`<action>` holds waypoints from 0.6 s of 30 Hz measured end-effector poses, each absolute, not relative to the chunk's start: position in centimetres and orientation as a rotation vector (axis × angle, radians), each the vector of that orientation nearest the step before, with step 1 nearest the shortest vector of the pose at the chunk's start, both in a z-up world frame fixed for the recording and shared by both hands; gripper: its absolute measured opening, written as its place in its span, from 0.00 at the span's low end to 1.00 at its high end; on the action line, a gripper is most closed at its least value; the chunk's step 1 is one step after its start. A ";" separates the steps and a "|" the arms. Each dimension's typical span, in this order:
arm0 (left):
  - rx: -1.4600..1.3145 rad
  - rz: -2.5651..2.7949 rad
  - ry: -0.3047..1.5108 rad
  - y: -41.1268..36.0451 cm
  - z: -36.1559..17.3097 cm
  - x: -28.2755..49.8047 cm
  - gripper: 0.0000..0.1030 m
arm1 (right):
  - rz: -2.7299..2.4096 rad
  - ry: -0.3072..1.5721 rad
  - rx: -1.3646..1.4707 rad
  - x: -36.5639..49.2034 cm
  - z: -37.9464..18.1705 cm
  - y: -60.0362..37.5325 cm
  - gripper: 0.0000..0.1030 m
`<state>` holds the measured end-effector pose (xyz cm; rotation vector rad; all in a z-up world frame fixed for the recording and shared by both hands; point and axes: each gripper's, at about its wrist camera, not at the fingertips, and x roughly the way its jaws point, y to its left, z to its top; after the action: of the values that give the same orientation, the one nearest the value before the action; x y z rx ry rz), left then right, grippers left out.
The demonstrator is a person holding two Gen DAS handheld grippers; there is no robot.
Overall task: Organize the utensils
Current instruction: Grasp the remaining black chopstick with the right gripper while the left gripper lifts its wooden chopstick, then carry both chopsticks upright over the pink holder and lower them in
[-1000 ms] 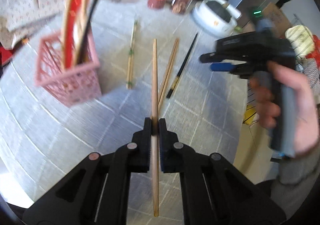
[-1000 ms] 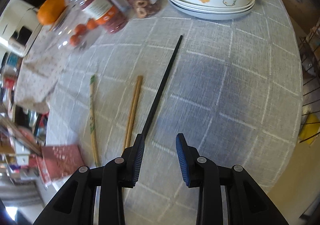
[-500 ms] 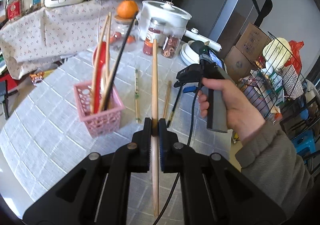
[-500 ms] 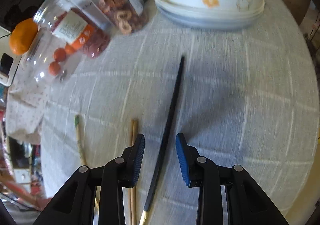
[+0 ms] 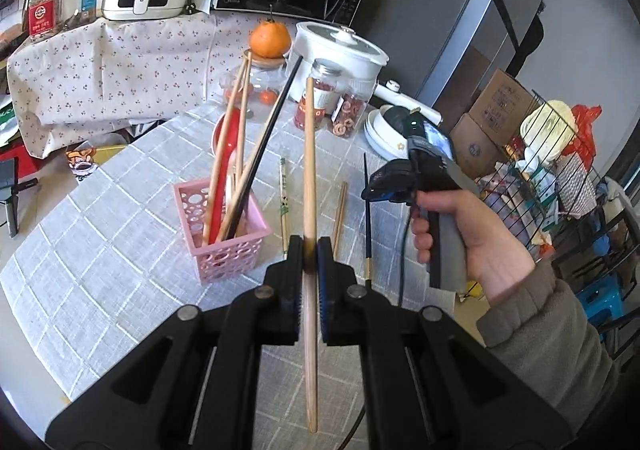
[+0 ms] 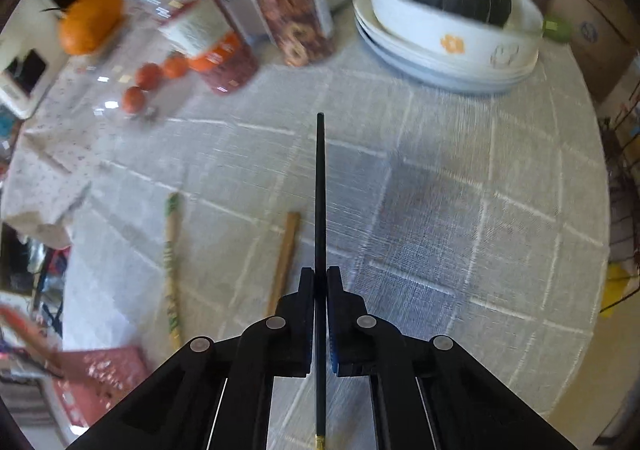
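Left claw (image 5: 309, 255): clamped on wooden chopstick (image 5: 309, 170), stick pointing to 12 o'clock, raised above worktop (image 5: 100, 250).
Right claw (image 6: 319, 282): clamped on black chopstick (image 6: 320, 190), tip at 12 o'clock, gold end at 6 o'clock.
Pink basket (image 5: 224, 234): at 10 o'clock of left claw, holding red spoon (image 5: 222, 170) and several chopsticks.
Loose chopsticks: green-patterned chopstick (image 6: 172, 270) and brown chopstick (image 6: 285, 254), flat on worktop, at 9 to 10 o'clock of right claw.
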<state>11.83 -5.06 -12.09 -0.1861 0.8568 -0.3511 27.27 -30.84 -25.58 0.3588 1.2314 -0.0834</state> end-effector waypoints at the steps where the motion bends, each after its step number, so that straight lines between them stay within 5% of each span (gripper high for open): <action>1: -0.192 -0.350 0.854 -4.9 -12.0 11.8 0.08 | -0.072 1.220 0.355 27.0 -25.1 -30.8 0.05; 18: -0.292 -0.242 0.806 -1.1 -11.3 13.1 0.08 | 0.249 1.129 0.207 22.7 -18.8 -23.2 0.05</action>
<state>13.11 -1.08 -11.25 -0.2918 0.8060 -0.2417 22.72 -23.19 -18.83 0.2069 1.1287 0.2489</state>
